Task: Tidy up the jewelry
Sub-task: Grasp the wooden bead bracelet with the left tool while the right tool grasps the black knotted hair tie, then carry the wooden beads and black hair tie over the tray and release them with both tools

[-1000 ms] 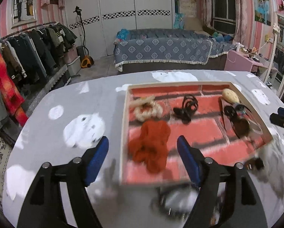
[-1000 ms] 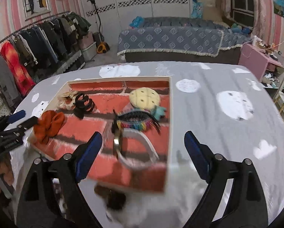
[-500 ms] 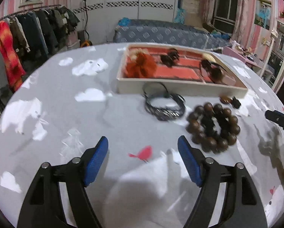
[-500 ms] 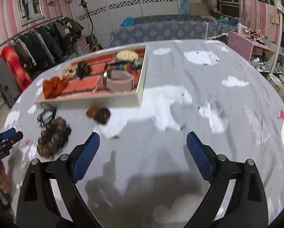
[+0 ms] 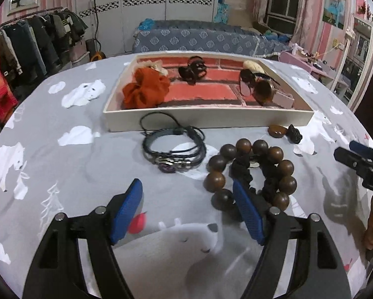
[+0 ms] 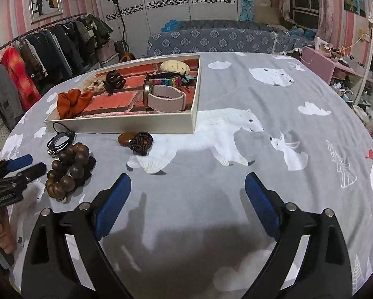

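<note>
Left wrist view, my left tongs (image 5: 187,194): spread wide with nothing between the blue pads, pointing down at the desk (image 5: 61,174).
Left wrist view, what has changed: a second ago these tongs hung over the tray (image 5: 206,118) and its contents filled the view; now I have pulled back toward the desk's near edge, and the loose pieces in front of the tray have come into sight.
Left wrist view, loose jewelry: the wooden bead bracelet (image 5: 251,174) lies just beyond my right-hand pad, the black cord bracelet (image 5: 174,149) sits between it and the tray's near wall, and a brown stone (image 5: 277,131) with a black knot (image 5: 295,134) lie near the tray's near right corner.
Left wrist view, already in the tray: orange scrunchie (image 5: 145,91), black hair claw (image 5: 192,71), watch (image 5: 263,91).
Right wrist view, my right tongs (image 6: 187,195): also spread apart and empty, over bare cloth well right of the loose pieces.
Right wrist view, what has changed: this hand too has backed off from above the tray, which now sits toward the desk's far left.
Right wrist view, the other tongs: they enter at the left edge, just beside the bead bracelet.
Meaning for the task: I judge four pieces remain outside the tray, and my left tongs are lined up nearest the bead bracelet, so that looks like the next pickup.
</note>
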{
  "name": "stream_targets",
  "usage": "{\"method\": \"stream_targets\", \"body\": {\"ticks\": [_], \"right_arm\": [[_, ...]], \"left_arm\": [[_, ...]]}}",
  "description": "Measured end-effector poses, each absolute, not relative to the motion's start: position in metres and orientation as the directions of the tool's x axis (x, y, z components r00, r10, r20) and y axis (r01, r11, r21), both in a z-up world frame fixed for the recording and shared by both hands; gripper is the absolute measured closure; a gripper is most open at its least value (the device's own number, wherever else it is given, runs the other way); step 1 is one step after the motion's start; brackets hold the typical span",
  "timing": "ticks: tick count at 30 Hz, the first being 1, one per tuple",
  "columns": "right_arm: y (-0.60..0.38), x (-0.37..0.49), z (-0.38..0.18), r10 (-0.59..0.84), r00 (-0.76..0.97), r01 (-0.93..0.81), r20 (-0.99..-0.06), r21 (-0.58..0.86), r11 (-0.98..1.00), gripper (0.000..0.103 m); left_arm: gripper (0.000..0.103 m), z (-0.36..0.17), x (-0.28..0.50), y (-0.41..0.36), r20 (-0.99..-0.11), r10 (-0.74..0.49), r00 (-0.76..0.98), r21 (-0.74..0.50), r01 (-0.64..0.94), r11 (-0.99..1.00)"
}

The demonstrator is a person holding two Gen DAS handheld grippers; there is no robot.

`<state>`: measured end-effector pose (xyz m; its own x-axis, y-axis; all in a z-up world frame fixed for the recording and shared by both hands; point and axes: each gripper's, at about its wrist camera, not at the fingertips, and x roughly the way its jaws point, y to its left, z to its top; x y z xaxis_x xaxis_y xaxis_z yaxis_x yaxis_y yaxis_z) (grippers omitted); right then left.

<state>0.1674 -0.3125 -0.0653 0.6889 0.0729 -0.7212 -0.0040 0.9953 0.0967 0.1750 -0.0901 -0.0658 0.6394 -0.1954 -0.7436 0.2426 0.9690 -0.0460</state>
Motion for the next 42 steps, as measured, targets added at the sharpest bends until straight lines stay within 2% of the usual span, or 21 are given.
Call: {"method": "stream_targets", "body": {"ticks": [6,8,12,14,15,16,18,21,22,29,30,31,32,42], "right_arm": [[-0.303,0.188,-0.066,0.057,0.677,-0.001,-0.734,0.077,0.997,0.012],[-0.298,0.194,-0.069,0.063,0.670,-0.009,-0.740,0.076,0.997,0.012],[-0.290,0.202,-0.073,0.070,0.661,-0.021,-0.747,0.074,0.997,0.012],[-0.286,0.207,-0.077,0.069,0.653,-0.023,-0.754,0.072,0.997,0.012],[-0.286,0.208,-0.078,0.070,0.650,-0.024,-0.756,0.072,0.997,0.012],[-0.285,0.211,-0.080,0.072,0.646,-0.025,-0.760,0.073,0.997,0.013],[-0.284,0.216,-0.082,0.080,0.640,-0.031,-0.764,0.078,0.996,0.014],[-0.281,0.227,-0.085,0.091,0.621,-0.051,-0.779,0.076,0.996,0.036],[-0.280,0.230,-0.086,0.105,0.614,-0.059,-0.783,0.087,0.994,0.041],[-0.268,0.243,-0.087,0.136,0.618,-0.087,-0.775,0.105,0.991,0.051],[-0.266,0.244,-0.087,0.144,0.618,-0.094,-0.773,0.109,0.990,0.059],[-0.264,0.245,-0.086,0.156,0.621,-0.110,-0.768,0.112,0.988,0.073],[-0.261,0.245,-0.086,0.151,0.624,-0.115,-0.767,0.101,0.988,0.076],[-0.279,0.229,-0.072,0.130,0.673,-0.085,-0.728,0.098,0.992,0.080]], "left_arm": [[0.034,-0.081,0.191,-0.097,-0.775,-0.217,0.593,-0.071,0.261,0.963],[0.040,-0.082,0.196,-0.098,-0.779,-0.194,0.597,-0.046,0.254,0.966],[0.045,-0.083,0.201,-0.104,-0.780,-0.183,0.599,-0.020,0.268,0.963],[0.058,-0.082,0.200,-0.106,-0.777,-0.196,0.598,-0.021,0.287,0.958],[0.060,-0.082,0.199,-0.107,-0.774,-0.203,0.600,-0.023,0.293,0.956],[0.071,-0.081,0.198,-0.108,-0.772,-0.209,0.601,-0.025,0.300,0.954],[0.080,-0.080,0.197,-0.108,-0.768,-0.225,0.600,-0.040,0.306,0.951],[0.081,-0.080,0.197,-0.105,-0.765,-0.242,0.597,-0.068,0.299,0.952],[0.082,-0.080,0.197,-0.104,-0.764,-0.245,0.597,-0.074,0.296,0.952],[0.083,-0.077,0.190,-0.100,-0.758,-0.262,0.597,-0.102,0.288,0.952],[0.083,-0.077,0.189,-0.099,-0.760,-0.272,0.590,-0.113,0.292,0.950],[0.083,-0.077,0.188,-0.100,-0.761,-0.275,0.588,-0.113,0.297,0.948],[0.083,-0.077,0.185,-0.101,-0.761,-0.277,0.587,-0.114,0.299,0.947],[0.083,-0.076,0.175,-0.117,-0.751,-0.334,0.569,-0.158,0.336,0.928]]}}
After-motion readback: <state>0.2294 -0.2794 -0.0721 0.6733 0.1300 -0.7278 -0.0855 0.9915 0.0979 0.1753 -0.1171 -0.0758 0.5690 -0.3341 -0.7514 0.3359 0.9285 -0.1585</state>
